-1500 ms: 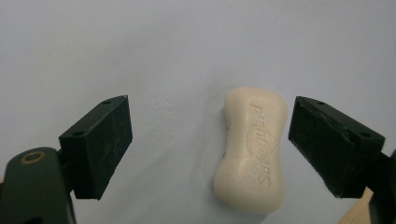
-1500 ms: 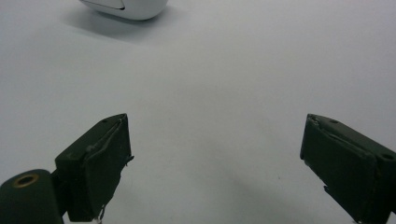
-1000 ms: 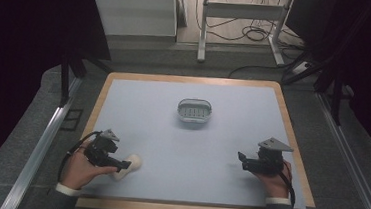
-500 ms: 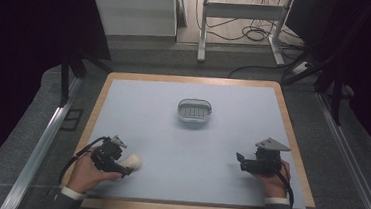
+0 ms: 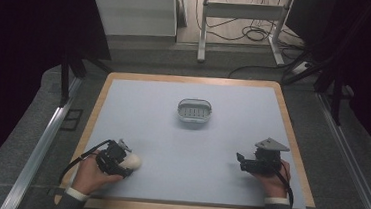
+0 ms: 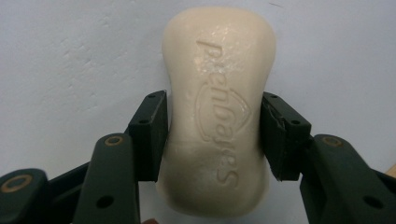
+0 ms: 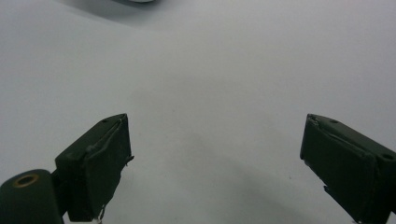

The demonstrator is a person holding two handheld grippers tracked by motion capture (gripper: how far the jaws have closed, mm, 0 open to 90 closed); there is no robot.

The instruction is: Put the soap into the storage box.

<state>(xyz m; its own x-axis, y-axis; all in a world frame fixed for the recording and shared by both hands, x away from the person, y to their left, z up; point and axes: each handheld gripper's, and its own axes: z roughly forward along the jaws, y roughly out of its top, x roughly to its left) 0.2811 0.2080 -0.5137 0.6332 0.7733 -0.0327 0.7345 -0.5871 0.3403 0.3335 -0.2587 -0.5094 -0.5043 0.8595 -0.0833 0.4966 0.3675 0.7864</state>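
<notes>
Room: dark all around, with a grey floor behind the table (image 5: 123,104) and cables (image 5: 249,34) lying near white metal legs (image 5: 203,30).
Table: pale blue-grey on top, with a wooden edge.
Soap dish: a small grey soap dish (image 5: 194,110) sits near the middle of the table, toward the far side. It is well apart from both hands.
Soap: a cream bar of soap (image 6: 219,107) lies on the table near the person's left corner. It has letters pressed into its top. In the high view it is a pale lump (image 5: 133,161) at the tip of the left tool.
Left gripper: the left gripper (image 6: 212,135) has just been closing, with the soap between its black jaws. Now the two pads (image 6: 150,133) press on the soap's narrow middle, one on each side. It pinches the soap. The soap's far end sticks out past the jaws.
Left hand: the left hand (image 5: 92,175) holds that tool low by the table, near the front edge. A black cable (image 5: 76,161) loops out from it.
Right gripper: the right gripper (image 7: 215,163) has its jaws spread wide, with bare table between them. In the high view it (image 5: 241,161) sits near the right side of the table.
Right hand: the right hand (image 5: 270,181) holds it, far from the soap.
Grey plate: a three-cornered grey plate (image 5: 272,144) sits on top of the right tool.
</notes>
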